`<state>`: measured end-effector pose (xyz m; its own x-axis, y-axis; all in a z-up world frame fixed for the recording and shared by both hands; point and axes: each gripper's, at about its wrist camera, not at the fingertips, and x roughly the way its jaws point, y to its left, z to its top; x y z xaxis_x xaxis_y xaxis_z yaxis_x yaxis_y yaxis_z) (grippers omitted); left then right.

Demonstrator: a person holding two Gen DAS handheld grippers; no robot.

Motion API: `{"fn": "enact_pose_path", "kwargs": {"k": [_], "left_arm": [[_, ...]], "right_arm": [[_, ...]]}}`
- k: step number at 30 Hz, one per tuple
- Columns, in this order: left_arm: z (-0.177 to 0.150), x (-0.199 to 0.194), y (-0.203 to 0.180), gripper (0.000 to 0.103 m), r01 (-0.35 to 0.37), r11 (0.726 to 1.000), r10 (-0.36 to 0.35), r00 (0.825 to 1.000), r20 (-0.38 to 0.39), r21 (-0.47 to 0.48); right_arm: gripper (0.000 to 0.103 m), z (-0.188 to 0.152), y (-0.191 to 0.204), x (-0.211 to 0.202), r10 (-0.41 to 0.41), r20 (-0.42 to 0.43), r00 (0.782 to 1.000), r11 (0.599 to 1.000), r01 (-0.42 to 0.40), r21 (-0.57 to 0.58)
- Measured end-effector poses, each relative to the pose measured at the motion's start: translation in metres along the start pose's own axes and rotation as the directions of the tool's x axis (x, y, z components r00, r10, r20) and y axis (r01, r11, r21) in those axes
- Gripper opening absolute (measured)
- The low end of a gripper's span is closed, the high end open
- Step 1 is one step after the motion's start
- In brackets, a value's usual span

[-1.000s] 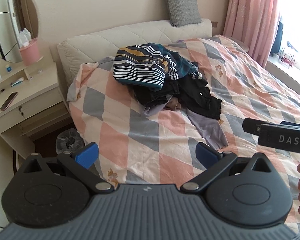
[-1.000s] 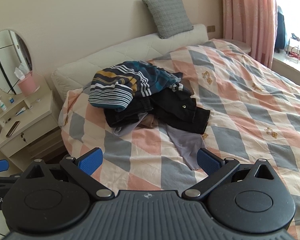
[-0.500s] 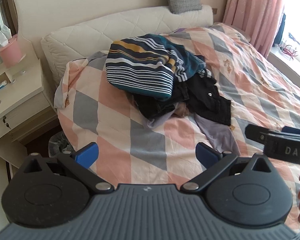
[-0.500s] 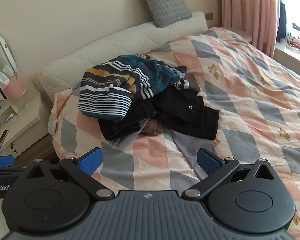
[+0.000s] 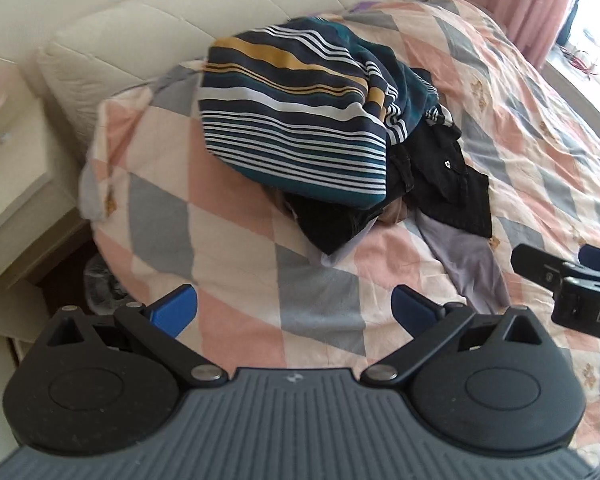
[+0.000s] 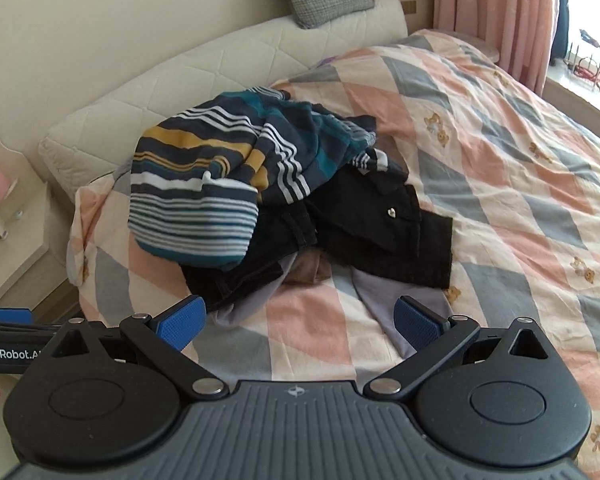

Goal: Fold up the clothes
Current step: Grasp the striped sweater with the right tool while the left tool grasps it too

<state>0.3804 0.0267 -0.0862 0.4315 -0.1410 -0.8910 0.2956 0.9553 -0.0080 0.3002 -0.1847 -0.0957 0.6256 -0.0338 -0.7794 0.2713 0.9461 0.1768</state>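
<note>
A heap of unfolded clothes lies on the checked bedspread (image 5: 236, 264), filling the upper middle of both wrist views. On top sits a striped top (image 5: 300, 128), navy with white, teal and mustard bands; under it a black garment (image 6: 384, 232) with a small metal button spreads toward the right, and a pale lilac piece (image 6: 400, 304) trails out toward the lower centre of the frame. The left gripper (image 5: 294, 306) hangs at the bottom of its own view, its blue pads spread wide with nothing between them, above bare bedspread just short of the heap. The right gripper (image 6: 300, 320) is likewise spread and empty, its pads over the lilac piece's near edge. A quilted headboard (image 6: 228, 68) runs across the upper left, with pink curtains (image 6: 496, 12) at the upper right.
</note>
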Motion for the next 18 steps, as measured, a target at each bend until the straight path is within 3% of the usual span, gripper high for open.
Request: {"fn": "enact_pose_path", "kwargs": {"k": [4,6,9,12,15,18], "left_arm": [[0.011,0.02,0.016,0.102,0.021,0.998,-0.025,0.997,0.067,0.051],[0.017,0.033,0.024,0.101,-0.004,0.998,-0.001,0.997,0.076,0.069],[0.029,0.055,0.041,0.101,0.002,0.998,-0.004,0.999,0.041,0.064],[0.044,0.074,0.065,0.099,0.098,0.995,-0.098,0.995,0.007,-0.014],[0.061,0.093,0.091,0.095,0.199,0.973,-0.203,0.979,-0.026,-0.112],[0.076,0.114,0.11,0.094,0.246,0.949,-0.258,0.965,-0.04,-0.199]], "right_arm": [[0.103,0.005,0.002,0.016,0.008,0.067,0.998,1.0,-0.01,0.029],[0.103,0.007,0.003,0.025,0.012,0.096,0.995,0.999,-0.017,0.043],[0.103,0.011,0.005,0.048,0.035,0.058,0.998,0.998,-0.038,0.046],[0.103,0.014,0.007,0.074,0.058,-0.016,0.998,0.997,-0.057,0.058],[0.102,0.021,0.006,0.095,0.117,-0.062,0.991,0.987,-0.109,0.118],[0.097,0.03,0.008,0.112,0.158,-0.074,0.985,0.976,-0.145,0.161]]}}
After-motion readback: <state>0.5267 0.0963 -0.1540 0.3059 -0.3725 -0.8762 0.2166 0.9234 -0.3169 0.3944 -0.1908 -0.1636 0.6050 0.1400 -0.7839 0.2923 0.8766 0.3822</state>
